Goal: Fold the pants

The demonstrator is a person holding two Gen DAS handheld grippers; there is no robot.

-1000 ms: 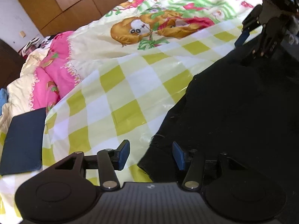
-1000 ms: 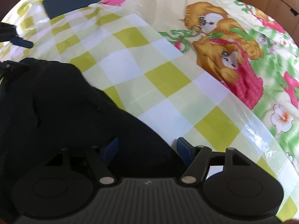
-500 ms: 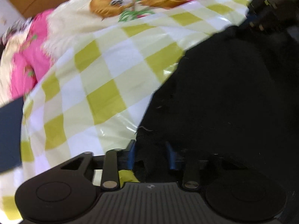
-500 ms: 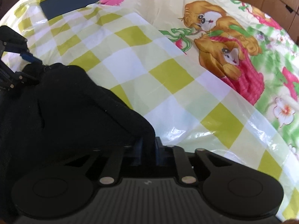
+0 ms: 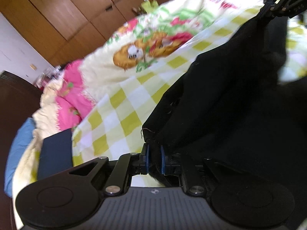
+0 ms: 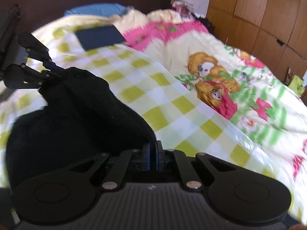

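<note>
Tools both clamped on black pants [image 6: 76,118], cloth lifted off bed.
Left tool [image 5: 154,159]: pads pinch a hem corner, a fold of cloth between them. Right tool [image 6: 153,156]: pads nearly together on a thin edge. Pants hang slack between both tools above the green-checked sheet [image 6: 138,80]; cartoon quilt [image 6: 220,80] beyond; dark blue folded item [image 6: 99,37] near the pillow [image 6: 96,11].

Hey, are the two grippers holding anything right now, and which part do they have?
Both hold the black pants. The left gripper pinches an edge corner with a loose thread; the right gripper pinches another edge. Which part of the pants cannot be told.
</note>
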